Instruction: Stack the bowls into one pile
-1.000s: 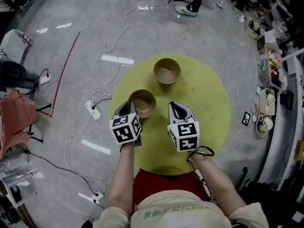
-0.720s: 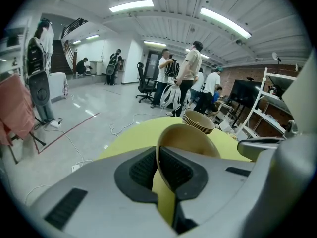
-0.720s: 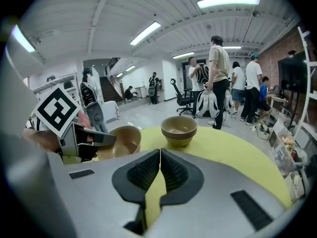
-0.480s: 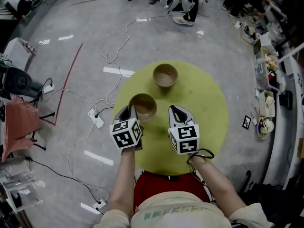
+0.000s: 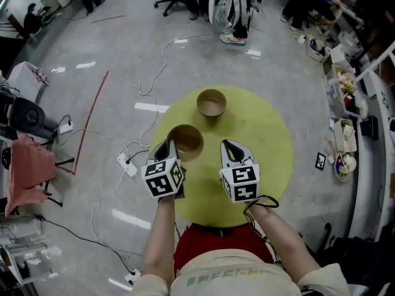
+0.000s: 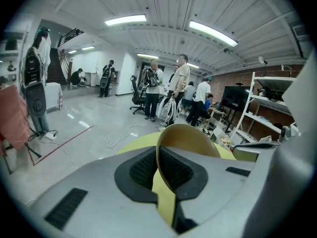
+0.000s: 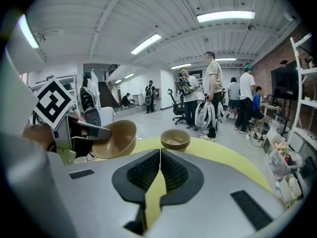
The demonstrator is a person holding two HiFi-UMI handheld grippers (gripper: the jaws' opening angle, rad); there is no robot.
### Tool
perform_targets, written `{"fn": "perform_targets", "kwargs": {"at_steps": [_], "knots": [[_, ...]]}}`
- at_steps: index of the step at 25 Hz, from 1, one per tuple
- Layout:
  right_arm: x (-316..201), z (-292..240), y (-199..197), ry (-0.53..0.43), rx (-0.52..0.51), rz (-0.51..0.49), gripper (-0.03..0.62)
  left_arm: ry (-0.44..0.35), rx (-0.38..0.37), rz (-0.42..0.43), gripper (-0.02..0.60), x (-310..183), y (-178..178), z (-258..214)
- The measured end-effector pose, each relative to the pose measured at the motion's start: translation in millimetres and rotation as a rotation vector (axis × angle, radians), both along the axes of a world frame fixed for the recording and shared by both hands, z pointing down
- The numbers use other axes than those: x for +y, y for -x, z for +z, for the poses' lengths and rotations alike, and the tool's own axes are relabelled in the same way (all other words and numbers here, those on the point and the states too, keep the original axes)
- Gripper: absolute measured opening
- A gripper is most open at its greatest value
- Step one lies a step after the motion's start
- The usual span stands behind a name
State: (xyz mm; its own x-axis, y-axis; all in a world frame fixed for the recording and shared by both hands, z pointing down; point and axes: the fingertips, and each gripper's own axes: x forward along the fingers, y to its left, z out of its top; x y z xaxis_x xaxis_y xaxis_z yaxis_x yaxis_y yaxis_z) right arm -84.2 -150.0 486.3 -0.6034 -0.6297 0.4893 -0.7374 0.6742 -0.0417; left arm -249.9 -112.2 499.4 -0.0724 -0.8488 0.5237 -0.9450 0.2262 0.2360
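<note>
A tan bowl (image 5: 186, 142) is held off the round yellow-green table (image 5: 271, 134) by its near rim, with my left gripper (image 5: 170, 145) shut on it. The left gripper view has that bowl (image 6: 190, 140) tilted on edge between the jaws. Farther back on the table stands a pile of several tan bowls (image 5: 212, 102), seen too in the right gripper view as a stack (image 7: 175, 139) beyond the jaws. My right gripper (image 5: 231, 147) hovers to the right of the held bowl (image 7: 116, 139), shut with nothing in it.
Cables and a power strip (image 5: 126, 163) lie on the grey floor left of the table. Shelves with clutter (image 5: 343, 134) line the right side. People (image 7: 214, 90) stand and office chairs sit beyond the table.
The bowls and both grippers have kept their places relative to each other. The view has shifted, so the table sits slightly lower in the picture and more of the far floor shows.
</note>
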Motion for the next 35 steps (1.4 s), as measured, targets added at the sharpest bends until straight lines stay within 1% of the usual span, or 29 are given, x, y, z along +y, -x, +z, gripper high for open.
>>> {"fn": "perform_targets", "kwargs": {"at_steps": [17, 29, 35], "knots": [[26, -39, -34, -0.083, -0.025, 0.100, 0.037, -0.103, -0.040, 0.087, 0.031, 13, -27, -52], [23, -61, -65, -0.128, -0.057, 0.180, 0.037, -0.185, -0.065, 0.170, 0.031, -6, -62, -88], [24, -78, -71, -0.156, -0.072, 0.210, 0.037, -0.225, -0.087, 0.217, 0.031, -16, -69, -113]]}}
